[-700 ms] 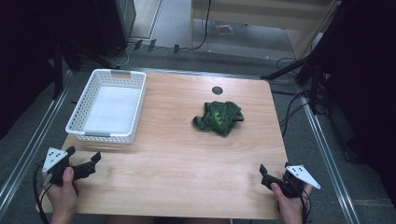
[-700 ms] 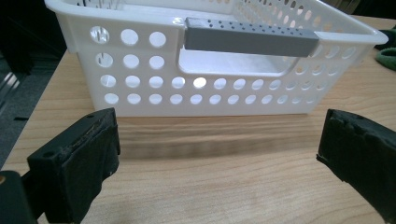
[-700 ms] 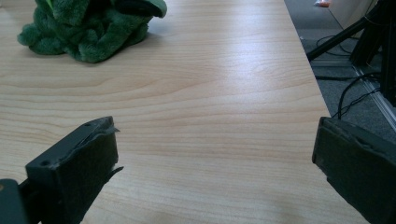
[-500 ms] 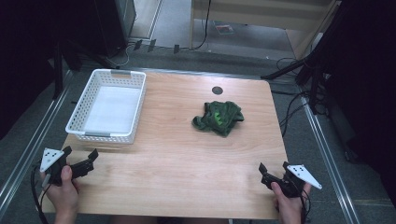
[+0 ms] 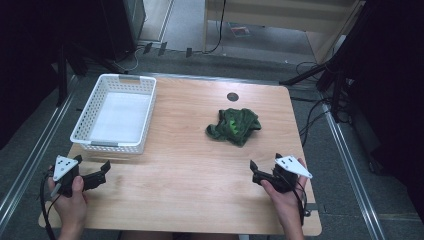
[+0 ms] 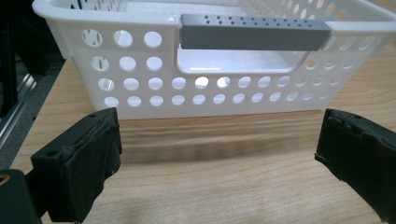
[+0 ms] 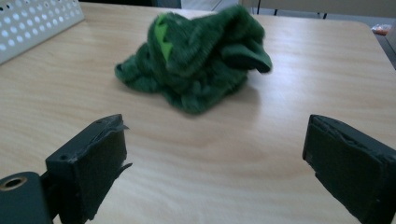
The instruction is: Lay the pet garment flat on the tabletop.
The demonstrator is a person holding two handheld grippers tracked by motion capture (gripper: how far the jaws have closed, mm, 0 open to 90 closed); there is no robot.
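A crumpled dark green plush cloth (image 5: 234, 126) with a lighter green patch lies on the wooden table (image 5: 185, 175), right of centre. My right gripper (image 5: 254, 172) hovers open near the front right edge, a short way in front of the cloth. In the right gripper view the cloth (image 7: 196, 60) sits ahead of the gripper (image 7: 215, 130), beyond its spread jaws. A white perforated basket (image 5: 116, 112) with nothing in it stands at the back left. My left gripper (image 5: 102, 173) is open at the front left. The basket's near wall (image 6: 205, 70) and grey handle (image 6: 254, 31) are close ahead of it (image 6: 219, 140).
A small dark round hole (image 5: 232, 96) marks the table near its far edge. Metal frame rails (image 5: 350, 165) run along both sides of the table, with cables (image 5: 310, 120) on the floor to the right.
My right gripper has moved forward and to the left, closer to the green cloth. The left gripper has barely shifted. Cloth and basket have not moved.
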